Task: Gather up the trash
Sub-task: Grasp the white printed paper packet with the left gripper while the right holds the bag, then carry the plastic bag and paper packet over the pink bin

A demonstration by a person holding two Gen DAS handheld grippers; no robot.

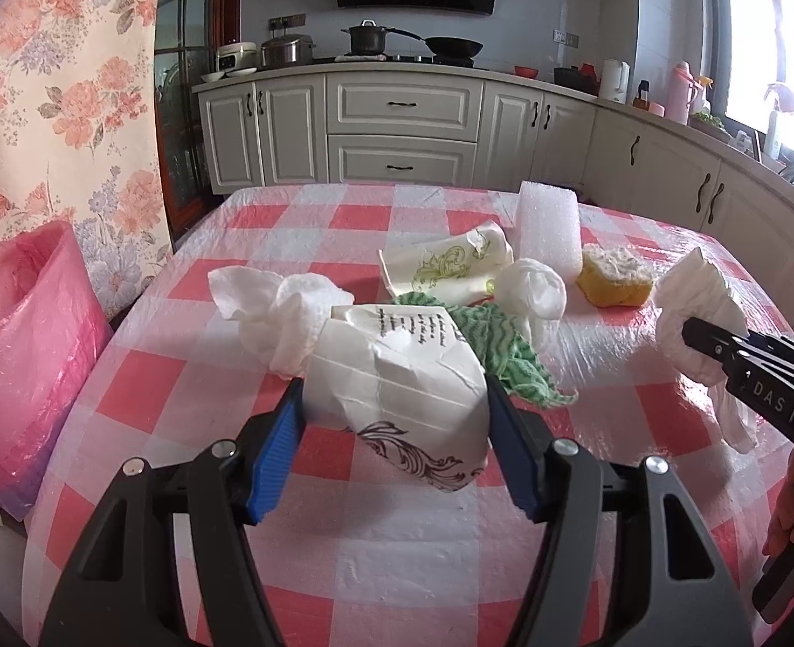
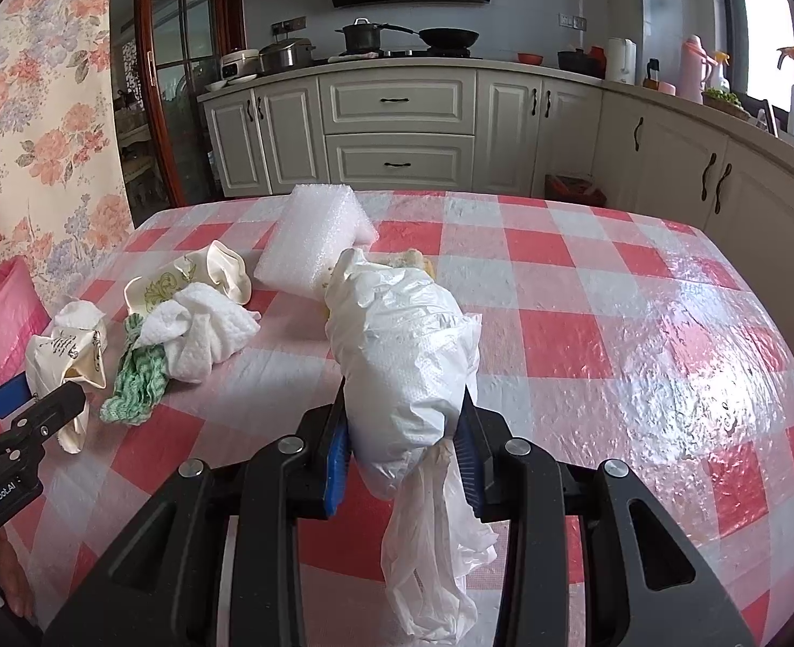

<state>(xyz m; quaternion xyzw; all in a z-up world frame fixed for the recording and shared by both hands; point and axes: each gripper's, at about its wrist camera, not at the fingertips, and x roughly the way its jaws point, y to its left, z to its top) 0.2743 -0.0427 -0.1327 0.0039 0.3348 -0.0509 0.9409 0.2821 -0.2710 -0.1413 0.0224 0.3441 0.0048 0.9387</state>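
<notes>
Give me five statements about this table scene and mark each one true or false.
1. The right claw is shut on a white plastic bag bundle. True.
2. The left claw is empty. False: a crumpled printed paper bag sits between its blue pads.
3. A pink trash bag stands at the table's left edge. True.
4. The yellow sponge lies inside the pink trash bag. False: it rests on the checkered tablecloth.
5. The green knitted cloth hangs from the right claw. False: it lies on the table among the tissues.
</notes>
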